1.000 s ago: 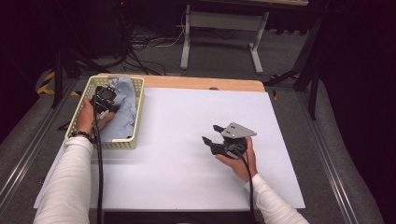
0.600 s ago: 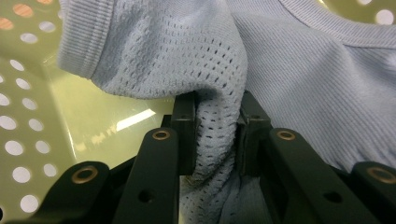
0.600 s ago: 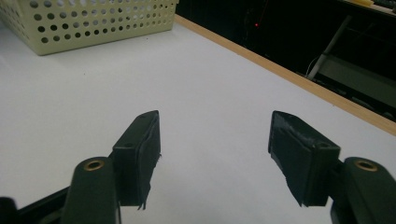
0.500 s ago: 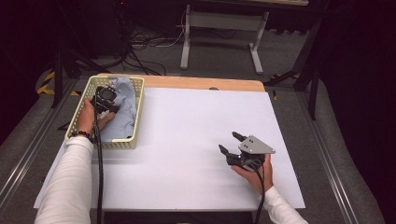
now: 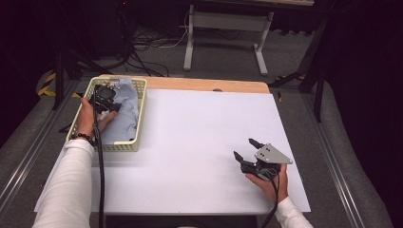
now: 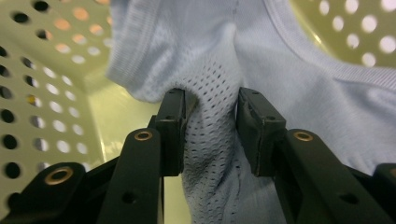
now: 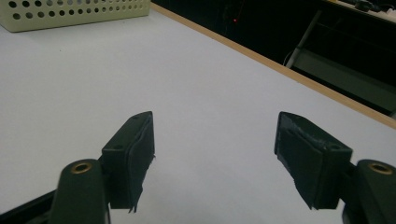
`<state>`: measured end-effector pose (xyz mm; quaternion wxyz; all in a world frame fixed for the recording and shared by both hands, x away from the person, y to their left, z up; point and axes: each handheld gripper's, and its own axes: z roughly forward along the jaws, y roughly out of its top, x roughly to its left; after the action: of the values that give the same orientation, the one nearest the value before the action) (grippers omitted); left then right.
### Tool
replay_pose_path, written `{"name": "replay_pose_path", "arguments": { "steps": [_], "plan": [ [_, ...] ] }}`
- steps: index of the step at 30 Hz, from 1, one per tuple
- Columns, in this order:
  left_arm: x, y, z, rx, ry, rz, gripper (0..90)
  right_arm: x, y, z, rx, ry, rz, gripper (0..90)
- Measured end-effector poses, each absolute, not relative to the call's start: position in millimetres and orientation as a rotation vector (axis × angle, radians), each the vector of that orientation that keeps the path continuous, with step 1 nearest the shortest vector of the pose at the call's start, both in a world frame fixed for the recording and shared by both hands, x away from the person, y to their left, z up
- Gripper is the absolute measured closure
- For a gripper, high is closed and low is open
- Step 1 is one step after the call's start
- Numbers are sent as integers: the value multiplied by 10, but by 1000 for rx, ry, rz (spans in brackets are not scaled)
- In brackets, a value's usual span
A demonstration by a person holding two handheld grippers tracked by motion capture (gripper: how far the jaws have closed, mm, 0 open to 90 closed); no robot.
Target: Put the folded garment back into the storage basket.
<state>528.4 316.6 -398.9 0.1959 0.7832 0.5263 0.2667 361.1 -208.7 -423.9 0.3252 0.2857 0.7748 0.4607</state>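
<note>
A light blue garment lies in the pale yellow perforated basket at the table's left. My left gripper reaches down into the basket. In the left gripper view a bunched fold of the mesh garment fills the gap of the left gripper and touches both pads; its jaws have just been opening. My right gripper hovers over the white table at the front right. It is open with nothing between the fingers, and its jaws have just been opening too.
The basket wall shows far off in the right gripper view. A wooden strip runs along the table's back edge. Behind it stand metal frame legs and floor cables. A black cable trails along the left forearm.
My right hand has moved rightward and toward the table's front edge with its jaws spread. The left hand has stayed in the basket.
</note>
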Motion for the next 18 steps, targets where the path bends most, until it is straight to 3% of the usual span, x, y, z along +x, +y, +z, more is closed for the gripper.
{"name": "replay_pose_path", "arguments": {
  "steps": [5, 11, 18],
  "plan": [
    [5255, 3160, -3874, 2080, 1446, 820, 610, 3617, -2068, -4240, 736, 2035, 1214, 294],
    [5287, 3084, -3870, 2089, 1349, 788, 840, 3630, -2010, -4285, 716, 2076, 1199, 294],
    [5402, 2929, -4032, 2188, 1356, 715, 845, 3650, -1935, -4386, 678, 2143, 1161, 297]
  ]
}}
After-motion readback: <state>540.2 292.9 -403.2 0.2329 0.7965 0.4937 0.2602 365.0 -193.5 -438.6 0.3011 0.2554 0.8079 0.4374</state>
